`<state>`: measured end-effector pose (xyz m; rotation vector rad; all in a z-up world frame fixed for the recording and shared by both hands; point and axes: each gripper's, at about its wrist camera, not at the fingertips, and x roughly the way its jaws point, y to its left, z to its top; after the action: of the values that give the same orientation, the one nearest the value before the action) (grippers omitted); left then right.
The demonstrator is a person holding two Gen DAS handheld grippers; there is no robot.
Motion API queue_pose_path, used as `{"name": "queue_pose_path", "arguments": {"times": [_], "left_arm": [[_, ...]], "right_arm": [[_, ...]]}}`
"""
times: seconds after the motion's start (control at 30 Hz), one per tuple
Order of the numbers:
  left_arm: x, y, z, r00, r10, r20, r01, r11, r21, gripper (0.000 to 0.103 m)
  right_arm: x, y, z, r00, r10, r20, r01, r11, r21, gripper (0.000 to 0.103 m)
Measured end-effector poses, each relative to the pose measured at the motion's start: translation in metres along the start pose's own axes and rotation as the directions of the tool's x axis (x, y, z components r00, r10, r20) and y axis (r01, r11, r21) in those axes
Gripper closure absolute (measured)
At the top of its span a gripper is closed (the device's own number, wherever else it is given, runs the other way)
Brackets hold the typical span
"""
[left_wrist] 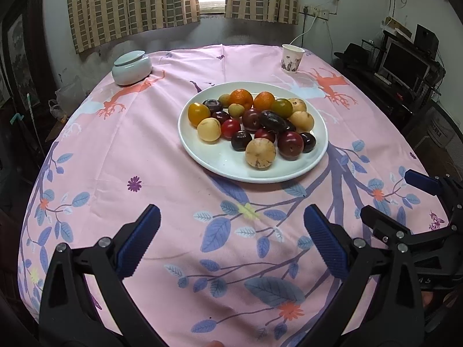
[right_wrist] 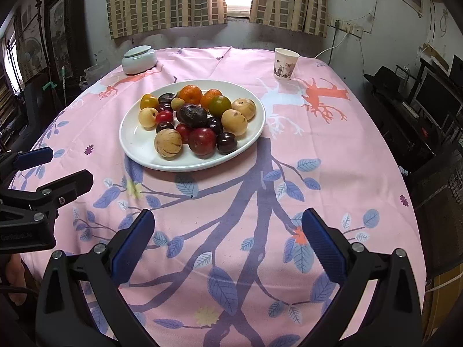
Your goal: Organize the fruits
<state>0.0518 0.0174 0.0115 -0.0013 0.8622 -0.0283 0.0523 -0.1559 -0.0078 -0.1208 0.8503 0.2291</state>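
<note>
A white plate [left_wrist: 220, 156] [right_wrist: 139, 141] sits mid-table on a pink floral cloth, piled with mixed fruit. Two oranges [left_wrist: 241, 98] [right_wrist: 189, 94] lie at its far side. Several dark red plums [left_wrist: 290, 141] [right_wrist: 202, 141] fill the middle. Pale beige round fruits [left_wrist: 260, 153] [right_wrist: 168, 144] and a yellow fruit [left_wrist: 198, 113] [right_wrist: 149, 101] sit around them. My left gripper [left_wrist: 231, 214] [right_wrist: 60, 167] hovers open and empty over the near cloth. Beside it on the right, my right gripper [right_wrist: 228, 217] [left_wrist: 396, 196] is open and empty too. Both are short of the plate.
A pale lidded ceramic jar [left_wrist: 131, 68] [right_wrist: 139, 59] stands at the far left of the table. A paper cup [left_wrist: 292, 58] [right_wrist: 285, 63] stands at the far right. Dark furniture with a monitor [left_wrist: 405, 66] lines the right side, past the table edge.
</note>
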Motion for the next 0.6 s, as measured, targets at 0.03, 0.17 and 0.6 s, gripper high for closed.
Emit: {"name": "queue_pose_path", "arguments": {"times": [0.03, 0.17, 0.6], "left_arm": [[0.001, 0.0003, 0.0009, 1.0, 0.002, -0.002, -0.002, 1.0, -0.001, 0.002], [0.0042, 0.001, 0.003, 1.0, 0.004, -0.005, -0.004, 1.0, -0.002, 0.002], [0.0077, 0.0012, 0.0061, 1.0, 0.011, 0.001, -0.011, 1.0, 0.015, 0.002]], "right_arm": [[0.0012, -0.0009, 0.0005, 1.0, 0.001, -0.002, -0.001, 1.0, 0.001, 0.001], [0.0042, -0.001, 0.0022, 1.0, 0.003, -0.008, -0.003, 1.0, 0.002, 0.001], [0.0081, -0.0008, 0.0047, 1.0, 0.006, -0.014, -0.006, 1.0, 0.0, 0.001]]}}
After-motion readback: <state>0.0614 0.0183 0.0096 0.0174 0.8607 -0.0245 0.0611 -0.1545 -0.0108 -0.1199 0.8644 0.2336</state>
